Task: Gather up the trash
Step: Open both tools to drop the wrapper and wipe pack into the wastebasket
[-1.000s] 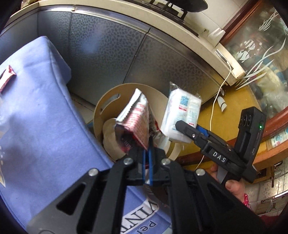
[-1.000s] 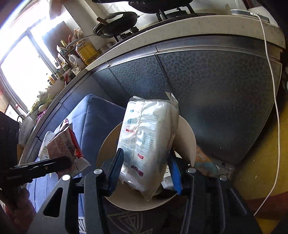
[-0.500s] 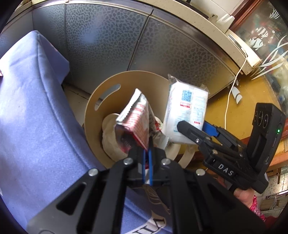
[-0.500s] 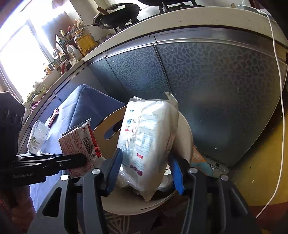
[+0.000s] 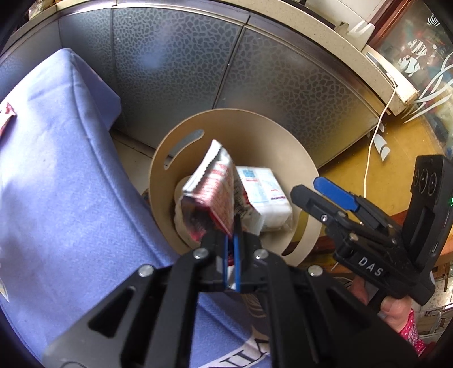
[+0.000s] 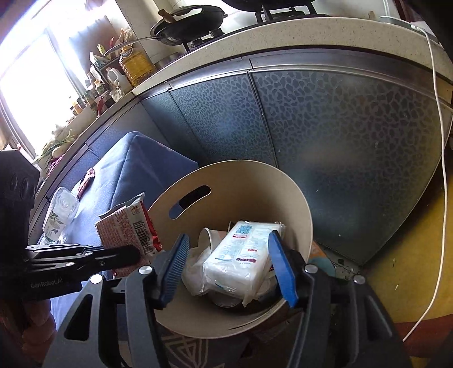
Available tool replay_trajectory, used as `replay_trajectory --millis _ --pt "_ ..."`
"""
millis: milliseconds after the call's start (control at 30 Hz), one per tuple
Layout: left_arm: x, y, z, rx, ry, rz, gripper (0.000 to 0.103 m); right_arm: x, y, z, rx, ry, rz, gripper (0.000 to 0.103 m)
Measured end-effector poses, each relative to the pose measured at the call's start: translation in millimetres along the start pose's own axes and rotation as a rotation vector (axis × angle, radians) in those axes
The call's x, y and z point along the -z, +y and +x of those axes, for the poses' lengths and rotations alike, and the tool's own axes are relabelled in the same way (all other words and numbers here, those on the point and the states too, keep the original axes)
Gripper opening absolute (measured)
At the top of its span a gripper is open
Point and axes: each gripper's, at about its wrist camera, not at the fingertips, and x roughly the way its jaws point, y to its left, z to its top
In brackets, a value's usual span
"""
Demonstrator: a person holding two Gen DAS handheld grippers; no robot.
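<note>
My left gripper (image 5: 232, 240): jaws clamp crumpled red-white wrapper (image 5: 211, 195) above beige bin (image 5: 266, 133) | right gripper (image 6: 232, 263): jaws just opening, free | white tissue pack (image 6: 240, 254) in bin, 3 o'clock of wrapper

A home kitchen: wok (image 6: 189, 21) on stove, oil bottle (image 6: 135, 65).

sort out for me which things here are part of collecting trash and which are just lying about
Job in hand:
- red snack wrapper, pinched in the left gripper
- white tissue pack, dropped in the beige bin
- right gripper, open

Lying about:
- frying pan
- oil bottle
- white cable
</note>
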Motion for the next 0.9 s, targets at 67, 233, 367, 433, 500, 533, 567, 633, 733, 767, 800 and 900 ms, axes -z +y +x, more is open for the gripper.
replay_trajectory --millis 67,233,367,433,500,533,567,633,733,767,800,900 --pt "3 -1 -2 -0.027 -0.014 0.009 0.003 0 0 -2 -0.002 -0.006 0.004 0.059" --pt "7 -4 -6 -0.070 -0.034 0.040 0.006 1 -1 -5 -0.008 -0.009 0.026 0.059" --pt "10 -7 -12 -0.107 -0.066 0.056 0.036 1 -1 -9 -0.010 -0.016 0.037 0.059" --pt "11 -8 -15 -0.111 -0.071 0.066 0.036 2 -1 -10 -0.010 -0.017 0.039 0.059" --pt "12 -8 -17 -0.110 -0.076 0.064 0.036 2 -1 -11 -0.013 -0.018 0.042 0.059" --pt "12 -7 -18 -0.111 -0.078 0.063 0.036 2 0 -12 -0.014 -0.019 0.043 0.059" --pt "13 -7 -19 -0.112 -0.079 0.064 0.036 3 1 -12 -0.015 -0.019 0.043 0.059" --pt "16 -6 -21 -0.117 -0.084 0.063 0.036 3 3 -13 -0.017 -0.020 0.042 0.059" --pt "20 -3 -25 -0.120 -0.087 0.056 0.036 3 6 -15 -0.024 -0.020 0.039 0.059" --pt "21 -2 -26 -0.121 -0.089 0.053 0.036 3 8 -15 -0.026 -0.020 0.038 0.059" --pt "23 -1 -28 -0.122 -0.091 0.049 0.036 3 10 -15 -0.030 -0.019 0.036 0.059" --pt "30 5 -34 -0.127 -0.100 0.038 0.036 4 17 -15 -0.036 -0.018 0.026 0.059"
